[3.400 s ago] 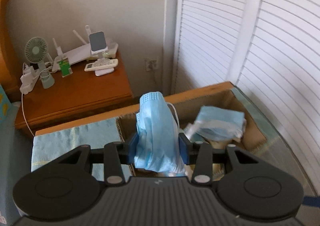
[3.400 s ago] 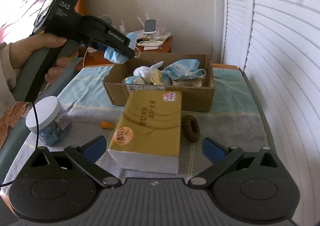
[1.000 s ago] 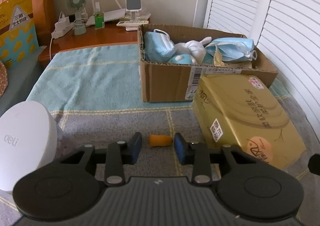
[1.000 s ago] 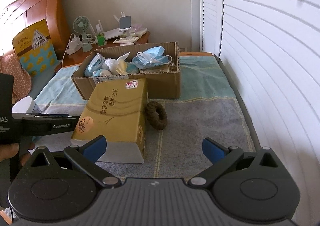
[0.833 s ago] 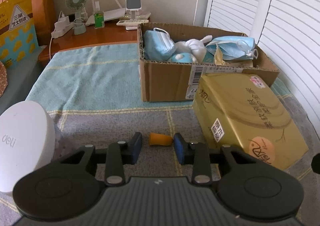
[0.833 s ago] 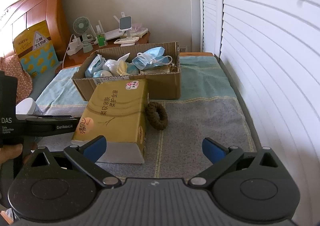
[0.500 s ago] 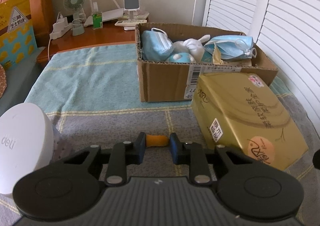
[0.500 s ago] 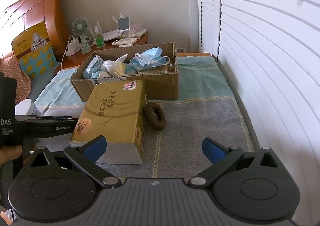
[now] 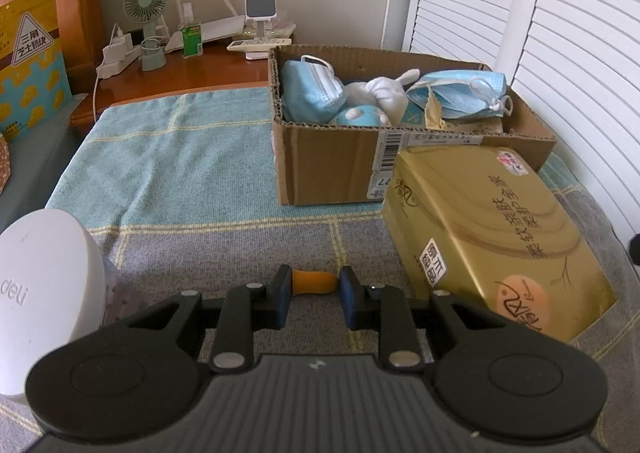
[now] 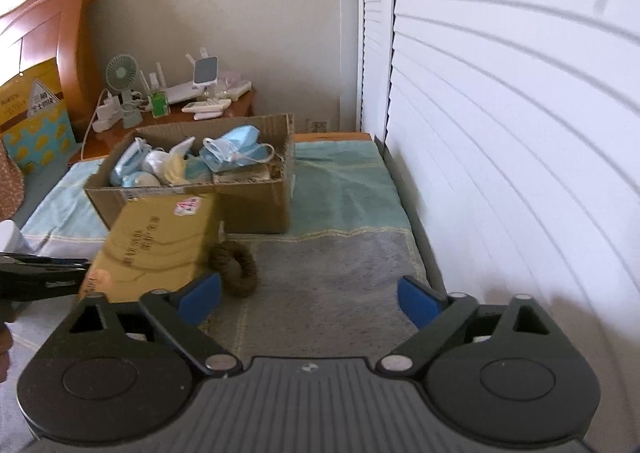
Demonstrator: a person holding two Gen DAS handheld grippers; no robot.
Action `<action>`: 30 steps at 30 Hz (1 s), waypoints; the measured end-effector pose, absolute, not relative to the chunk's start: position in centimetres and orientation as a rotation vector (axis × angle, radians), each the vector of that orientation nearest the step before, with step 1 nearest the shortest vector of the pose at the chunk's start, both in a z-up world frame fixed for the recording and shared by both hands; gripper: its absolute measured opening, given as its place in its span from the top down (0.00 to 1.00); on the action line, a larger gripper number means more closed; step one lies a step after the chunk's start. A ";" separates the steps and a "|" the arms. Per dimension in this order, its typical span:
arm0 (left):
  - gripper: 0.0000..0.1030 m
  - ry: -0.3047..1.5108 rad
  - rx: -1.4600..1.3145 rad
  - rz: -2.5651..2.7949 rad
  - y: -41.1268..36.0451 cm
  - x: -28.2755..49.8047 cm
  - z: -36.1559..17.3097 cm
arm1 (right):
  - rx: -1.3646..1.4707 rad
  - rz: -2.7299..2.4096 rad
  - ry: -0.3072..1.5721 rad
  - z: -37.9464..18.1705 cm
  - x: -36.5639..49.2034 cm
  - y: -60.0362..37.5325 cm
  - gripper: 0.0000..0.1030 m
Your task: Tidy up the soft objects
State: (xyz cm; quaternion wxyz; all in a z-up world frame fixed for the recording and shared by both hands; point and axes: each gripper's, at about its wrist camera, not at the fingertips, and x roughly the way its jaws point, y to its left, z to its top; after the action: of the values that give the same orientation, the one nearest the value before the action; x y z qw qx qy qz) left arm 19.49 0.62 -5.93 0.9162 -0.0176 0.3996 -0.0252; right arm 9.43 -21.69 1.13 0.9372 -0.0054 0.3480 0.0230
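Now my left tool (image 9: 313, 289) pinches the small orange piece (image 9: 313, 282) low on the bed's grey blanket (image 9: 224, 253), ready to lift it toward the cardboard box (image 9: 332, 161) where the masks (image 9: 310, 91) lie. My right tool (image 10: 310, 295), wide and empty, its jaws just narrowing, faces the brown scrunchie (image 10: 236, 267) beside the gold tissue pack (image 10: 160, 241).
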 end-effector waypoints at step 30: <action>0.77 0.836 -0.068 -0.038 0.8 19.7 -5.9 | -0.434 0.403 0.690 -3.2 11.3 -18.6 0.63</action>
State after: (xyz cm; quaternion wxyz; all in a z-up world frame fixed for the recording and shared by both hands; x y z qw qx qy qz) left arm 19.70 0.81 -5.89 0.9131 -0.0332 0.4060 -0.0184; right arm 11.35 -18.56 -3.19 0.8985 -0.2095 0.3333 0.1944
